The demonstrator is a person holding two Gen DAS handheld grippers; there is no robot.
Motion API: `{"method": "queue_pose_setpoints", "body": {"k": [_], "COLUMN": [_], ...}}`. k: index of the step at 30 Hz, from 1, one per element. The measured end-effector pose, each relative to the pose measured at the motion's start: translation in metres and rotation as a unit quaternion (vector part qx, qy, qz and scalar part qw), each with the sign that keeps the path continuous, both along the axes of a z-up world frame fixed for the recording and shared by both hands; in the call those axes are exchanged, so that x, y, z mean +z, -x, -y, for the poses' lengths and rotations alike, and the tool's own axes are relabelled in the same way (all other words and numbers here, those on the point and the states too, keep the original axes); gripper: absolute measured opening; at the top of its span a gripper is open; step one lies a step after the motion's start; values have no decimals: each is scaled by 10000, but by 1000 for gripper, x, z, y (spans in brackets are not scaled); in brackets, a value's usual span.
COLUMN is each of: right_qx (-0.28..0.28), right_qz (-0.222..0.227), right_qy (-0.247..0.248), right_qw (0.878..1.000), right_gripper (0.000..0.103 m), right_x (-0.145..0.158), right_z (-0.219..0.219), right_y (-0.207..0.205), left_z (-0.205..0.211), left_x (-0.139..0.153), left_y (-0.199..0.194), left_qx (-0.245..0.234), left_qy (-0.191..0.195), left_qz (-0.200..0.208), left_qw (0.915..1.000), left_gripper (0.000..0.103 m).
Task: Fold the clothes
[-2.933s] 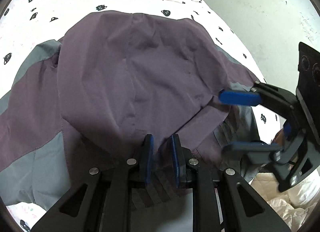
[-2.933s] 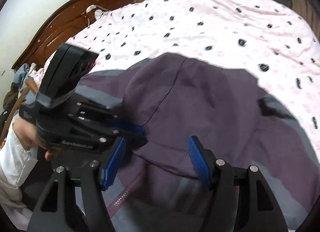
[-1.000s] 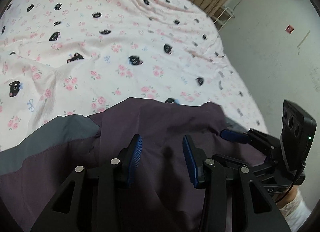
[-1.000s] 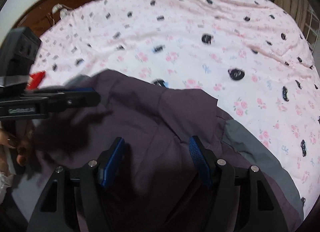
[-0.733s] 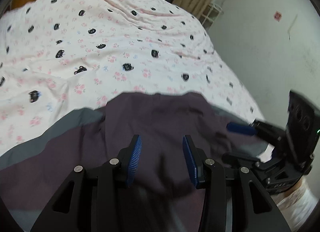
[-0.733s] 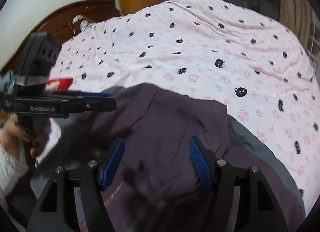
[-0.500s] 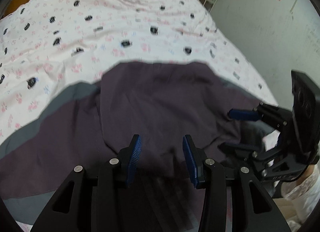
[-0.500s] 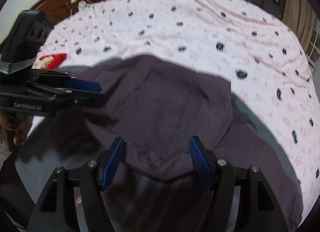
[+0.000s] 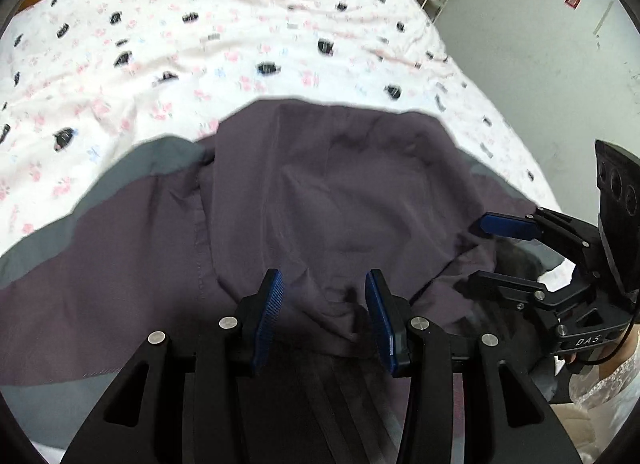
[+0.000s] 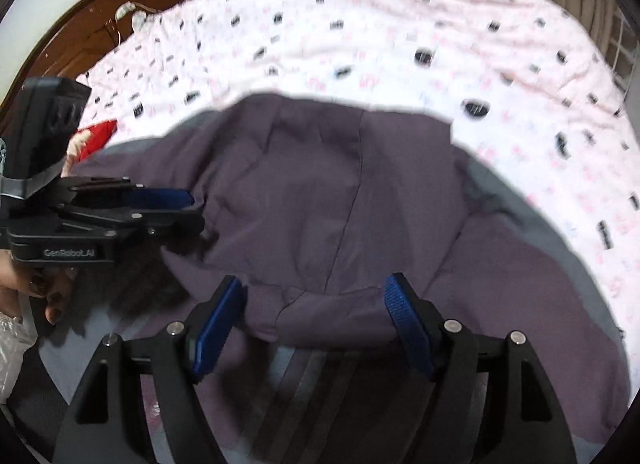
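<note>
- The dark purple jacket with grey panels lies spread on the bed, on a white bedsheet with pink flowers and small black figures. It takes the near half of both views.
- A rounded purple part, like a hood, is laid over the body of the jacket; a seam runs down its middle in the right wrist view.
- The left gripper, black with blue ribbed pads, stands over the near edge of this purple flap. Its jaws are partly spread and the cloth lies under the gap; the pads do not press on it.
- The right gripper is wider apart and its jaws are opening at this moment. The folded hem of the flap lies between the two blue pads, but they are not pinching it.
- In the left wrist view the right gripper shows at the right side, over the edge of the jacket, and a pale sleeve is behind it.
- In the right wrist view the left gripper shows at the left side, and a hand holds its handle from below.
- A small red thing lies on the sheet beyond it; I cannot tell what it is.
- A dark wooden headboard is at the far left end of the bed.
</note>
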State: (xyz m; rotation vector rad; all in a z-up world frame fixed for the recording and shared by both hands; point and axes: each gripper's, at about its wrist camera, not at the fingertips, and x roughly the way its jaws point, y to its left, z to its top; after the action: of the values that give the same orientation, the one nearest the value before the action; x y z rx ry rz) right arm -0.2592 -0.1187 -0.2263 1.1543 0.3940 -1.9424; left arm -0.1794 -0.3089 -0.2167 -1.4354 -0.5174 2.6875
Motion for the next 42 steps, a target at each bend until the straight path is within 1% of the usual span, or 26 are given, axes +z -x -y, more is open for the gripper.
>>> {"method": "queue_pose_setpoints", "body": {"k": [3,5,8,10,12,15,17,19,22,27,30,31,33,35,39,42], "right_qx": [12,56,95,144,179,181,204,125,22,-8,-51,-82,-159,-270,-586,-827], "right_qz": [-263,-430,-684,-728,-695,-455,-100,46,267,267,233,208,131,68,171,229], "right_qy": [61,60,-8,-8,3,-128,-309,-431,-418,-323,-285,-240,-40,207,680,901], "right_qw": [9996,9990,9976,9972,9974,9987,9993,9990,9988,9991,9993,9995,9998,9994,9958,9922], "right_gripper": [76,76,76,76,76,76,76,76,76,76,76,76,76,76,76,77], "right_x": [19,26,33,34,33,17,-2,-15,-30,-32,-27,-24,-11,3,17,20], "right_z": [-8,-10,-6,-1,4,14,17,15,9,4,1,-1,-9,-21,-47,-56], "right_y": [-16,-28,-44,-50,-53,-52,-48,-45,-41,-41,-42,-42,-42,-41,-38,-39], "left_z": [-3,-5,-12,-18,-24,-28,-31,-34,-34,-32,-27,-23,-12,-1,21,36], "left_x": [13,16,12,8,3,-6,-11,-14,-19,-22,-15,-11,-2,7,21,21], "left_y": [-15,-23,-29,-28,-24,-18,-16,-16,-16,-18,-25,-30,-44,-57,-84,-101], "left_qx": [15,45,74,35,-4,3,-3,-32,-30,2,73,132,277,446,853,1210], "left_qy": [9,-13,-173,-146,-10,90,157,224,200,86,-82,-174,-376,-434,-189,-25], "left_qz": [-209,-301,-305,-282,-214,-52,43,115,186,129,13,-57,-211,-392,-731,-749], "left_qw": [9998,9995,9994,9995,9998,9999,9999,9997,9996,9999,9999,9997,9987,9973,9935,9898], "left_gripper": [38,38,38,38,38,38,38,39,39,39,39,39,43,48,52,52]}}
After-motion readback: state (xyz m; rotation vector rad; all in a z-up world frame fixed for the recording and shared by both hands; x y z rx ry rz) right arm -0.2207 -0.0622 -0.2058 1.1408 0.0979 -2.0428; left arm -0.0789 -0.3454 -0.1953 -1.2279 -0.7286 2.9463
